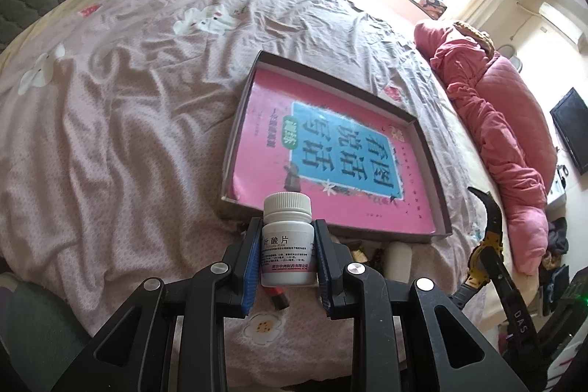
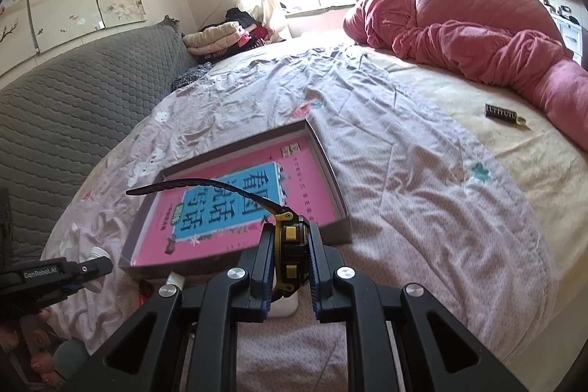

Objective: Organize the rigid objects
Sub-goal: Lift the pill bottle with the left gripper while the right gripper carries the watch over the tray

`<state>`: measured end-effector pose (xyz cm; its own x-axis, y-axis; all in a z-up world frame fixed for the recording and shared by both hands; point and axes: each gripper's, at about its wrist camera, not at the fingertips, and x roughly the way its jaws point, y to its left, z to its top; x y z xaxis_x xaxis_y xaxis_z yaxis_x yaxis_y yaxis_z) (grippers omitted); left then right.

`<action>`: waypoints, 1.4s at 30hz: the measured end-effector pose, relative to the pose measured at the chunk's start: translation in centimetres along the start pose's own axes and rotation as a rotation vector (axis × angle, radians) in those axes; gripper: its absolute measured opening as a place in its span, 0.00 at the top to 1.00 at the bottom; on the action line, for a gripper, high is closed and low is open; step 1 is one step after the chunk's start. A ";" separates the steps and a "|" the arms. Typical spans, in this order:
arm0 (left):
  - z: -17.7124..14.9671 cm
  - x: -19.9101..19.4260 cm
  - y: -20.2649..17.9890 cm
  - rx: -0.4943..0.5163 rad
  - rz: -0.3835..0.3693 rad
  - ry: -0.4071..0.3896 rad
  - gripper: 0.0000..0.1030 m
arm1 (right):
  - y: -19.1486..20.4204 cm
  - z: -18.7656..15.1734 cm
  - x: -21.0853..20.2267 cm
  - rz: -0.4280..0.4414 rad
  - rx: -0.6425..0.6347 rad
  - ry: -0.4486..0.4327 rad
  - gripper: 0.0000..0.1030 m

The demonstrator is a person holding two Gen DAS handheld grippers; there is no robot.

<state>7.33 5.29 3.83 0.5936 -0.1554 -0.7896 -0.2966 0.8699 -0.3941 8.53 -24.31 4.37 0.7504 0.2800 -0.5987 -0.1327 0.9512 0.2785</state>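
My left gripper (image 1: 287, 237) is shut on a white pill bottle (image 1: 287, 241) with a ribbed cap, held upright just in front of the near rim of a shallow cardboard box (image 1: 430, 149) that holds a pink and blue book (image 1: 330, 149). My right gripper (image 2: 292, 245) is shut on a black and yellow wristwatch (image 2: 290, 245), its strap arching over the box (image 2: 330, 179) and the book (image 2: 235, 208). The watch also shows at the right of the left wrist view (image 1: 488, 245). The left gripper with the bottle cap shows at the left of the right wrist view (image 2: 88, 267).
The box lies on a bed with a wrinkled pink sheet (image 1: 128, 98). A small white object (image 1: 398, 259), a red and black item (image 1: 277, 296) and other small things lie by the box's near rim. A pink quilt (image 2: 477, 24) is heaped along the far side. A dark clip (image 2: 503, 114) lies near it.
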 end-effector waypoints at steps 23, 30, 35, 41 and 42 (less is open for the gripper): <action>3.3 3.0 -2.7 0.104 0.002 0.018 0.74 | 2.3 4.6 3.3 -0.051 -0.014 -0.007 0.84; 4.3 4.9 -2.6 0.116 0.024 0.040 0.74 | 2.7 5.0 5.5 -0.064 -0.030 0.020 0.84; 4.8 6.3 -2.4 0.115 0.041 0.060 0.74 | 2.6 5.2 6.9 -0.076 -0.025 0.040 0.84; 5.2 8.1 -2.4 0.137 0.068 0.084 0.74 | 2.6 5.1 8.7 -0.111 -0.020 0.068 0.84; 5.2 8.3 -2.4 0.136 0.068 0.089 0.74 | 2.5 5.1 8.9 -0.116 -0.019 0.073 0.84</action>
<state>16.85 4.37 0.63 0.5053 -0.1291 -0.8533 -0.2262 0.9344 -0.2753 18.17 -20.07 3.52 0.7124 0.1765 -0.6793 -0.0611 0.9798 0.1905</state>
